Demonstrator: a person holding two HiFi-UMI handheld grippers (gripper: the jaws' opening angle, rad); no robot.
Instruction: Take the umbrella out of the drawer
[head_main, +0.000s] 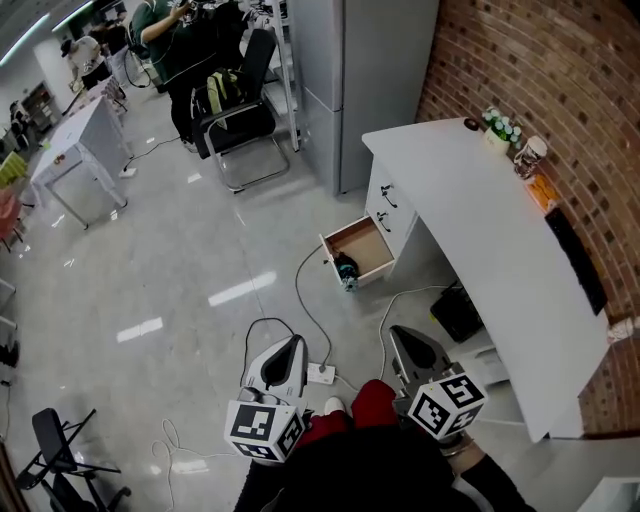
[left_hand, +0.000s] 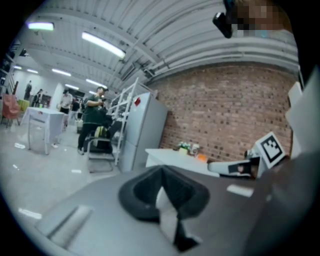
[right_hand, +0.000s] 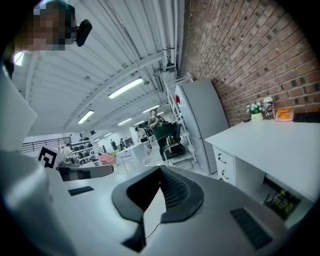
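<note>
By white desk (head_main: 480, 210), square wooden drawer (head_main: 368, 245), dark umbrella (head_main: 346, 268)

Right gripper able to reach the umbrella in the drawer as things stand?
Likely not yet: right gripper, jaws shut, hangs well short of the open drawer. Nothing covers the umbrella.

Head view overhead, others low, facing desk (head_main: 470, 200)

Person in a dark top (head_main: 385, 475) with a red garment (head_main: 372, 402) below. The left tool (head_main: 290, 345) and right tool (head_main: 402, 335) are pale grey shells, each carrying a cube (head_main: 262, 428) of black-and-white square markers.
</note>
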